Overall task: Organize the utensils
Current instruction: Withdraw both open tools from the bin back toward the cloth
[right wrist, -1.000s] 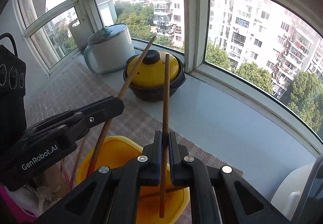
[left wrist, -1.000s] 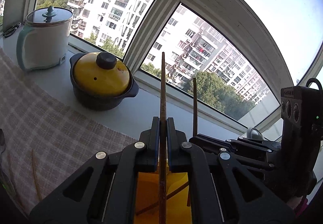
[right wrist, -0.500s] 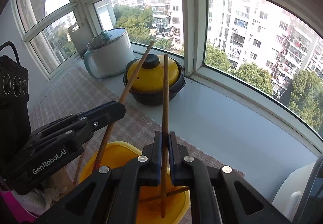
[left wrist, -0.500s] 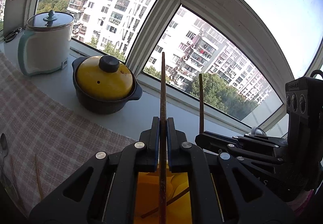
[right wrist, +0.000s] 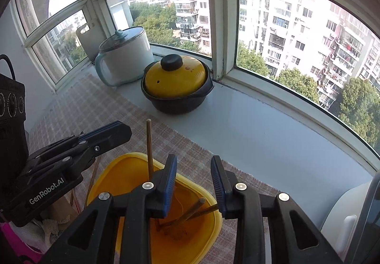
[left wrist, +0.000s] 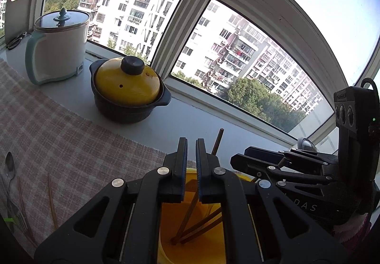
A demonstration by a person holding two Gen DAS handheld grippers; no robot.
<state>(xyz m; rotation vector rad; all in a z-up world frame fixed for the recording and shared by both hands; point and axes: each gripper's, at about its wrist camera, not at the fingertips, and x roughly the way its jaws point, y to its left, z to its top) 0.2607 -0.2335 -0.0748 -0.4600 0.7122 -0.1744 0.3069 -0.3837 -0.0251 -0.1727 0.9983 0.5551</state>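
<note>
Daylight from a curved bay window with apartment blocks beyond falls on a pale sill, where a checked cloth (left wrist: 71, 145) covers the near part of the surface. Toward ten o'clock in the left wrist view stands a white electric cooker (left wrist: 58, 47) with a glass lid, and just beside it, nearer the centre, sits a dark clay pot with a yellow lid (left wrist: 128, 90); the right wrist view shows the same pair at about eleven and twelve o'clock. A yellow container (right wrist: 133, 169) rests on the cloth directly below both grippers. Several wooden chopsticks (right wrist: 190, 213) lie slanted inside it, their lower ends gathered near the bottom, and one chopstick (right wrist: 149, 147) stands nearly upright against the rim. The left gripper (left wrist: 191, 169) hangs over the container with its jaws slightly apart, a narrow gap between the blue pads, and nothing pinched between them; through that gap the chopsticks show down in the container. The right gripper (right wrist: 193, 183) is spread wide, its jaws well apart and gripping nothing, with the container's inside showing between them. At eight o'clock in the left wrist view a spoon (left wrist: 10, 164) and a fork (left wrist: 16, 214) lie on the cloth, with thin loose chopsticks (left wrist: 51, 202) near them, well apart from the container.
</note>
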